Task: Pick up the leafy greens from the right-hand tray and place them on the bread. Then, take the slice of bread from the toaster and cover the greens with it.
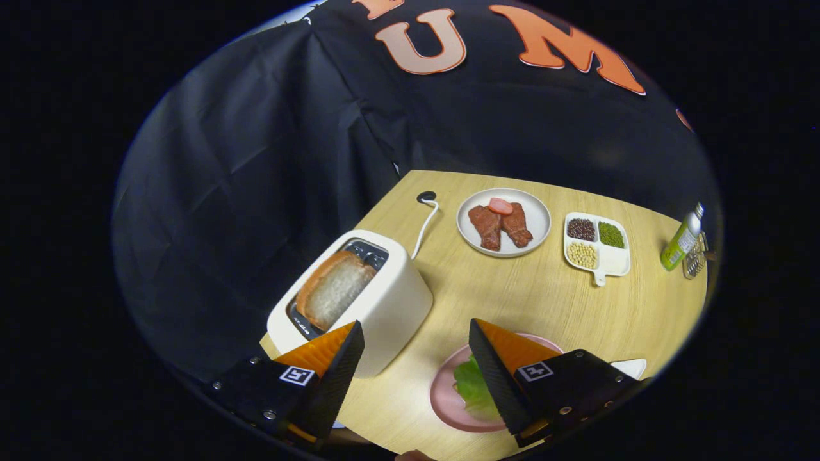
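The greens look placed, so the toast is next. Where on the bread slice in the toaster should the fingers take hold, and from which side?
Grip the bread slice by its raised upper edge, coming down from above. It stands in the slot of the toaster, so only the top is free; put one finger on each broad face. The gripper is open, holding nothing.

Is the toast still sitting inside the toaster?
Yes, the bread slice stands in the slot of the toaster, while the open gripper holds nothing.

Wooden table [532,307], toaster [378,301], meat plate [538,221], divided dish [612,259], pink plate [442,397], bottle [682,240]
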Demonstrator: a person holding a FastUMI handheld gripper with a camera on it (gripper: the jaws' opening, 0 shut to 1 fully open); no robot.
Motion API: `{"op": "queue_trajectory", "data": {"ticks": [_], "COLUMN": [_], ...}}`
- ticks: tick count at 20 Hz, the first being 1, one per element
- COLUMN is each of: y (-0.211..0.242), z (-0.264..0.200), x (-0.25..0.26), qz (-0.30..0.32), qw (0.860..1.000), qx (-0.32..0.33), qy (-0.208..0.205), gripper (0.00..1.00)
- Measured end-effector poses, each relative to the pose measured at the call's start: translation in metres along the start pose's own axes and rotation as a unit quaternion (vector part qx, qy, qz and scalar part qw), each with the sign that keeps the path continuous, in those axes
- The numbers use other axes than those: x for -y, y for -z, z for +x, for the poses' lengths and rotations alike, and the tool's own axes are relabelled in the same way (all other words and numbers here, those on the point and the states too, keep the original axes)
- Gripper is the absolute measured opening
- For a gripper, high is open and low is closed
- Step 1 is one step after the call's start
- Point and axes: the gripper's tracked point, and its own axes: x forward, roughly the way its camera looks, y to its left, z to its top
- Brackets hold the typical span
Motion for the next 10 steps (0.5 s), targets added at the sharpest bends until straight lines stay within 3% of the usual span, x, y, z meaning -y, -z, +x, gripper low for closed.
{"op": "queue_trajectory", "data": {"ticks": [3, 10], "y": [-0.015, -0.032], "z": [0.004, 0.025], "x": [-0.025, -0.062], "qz": [0.006, 0.004], "qw": [1.000, 0.999], "qx": [-0.010, -0.045], "qy": [-0.023, -0.026], "gripper": [0.99, 0.97]}}
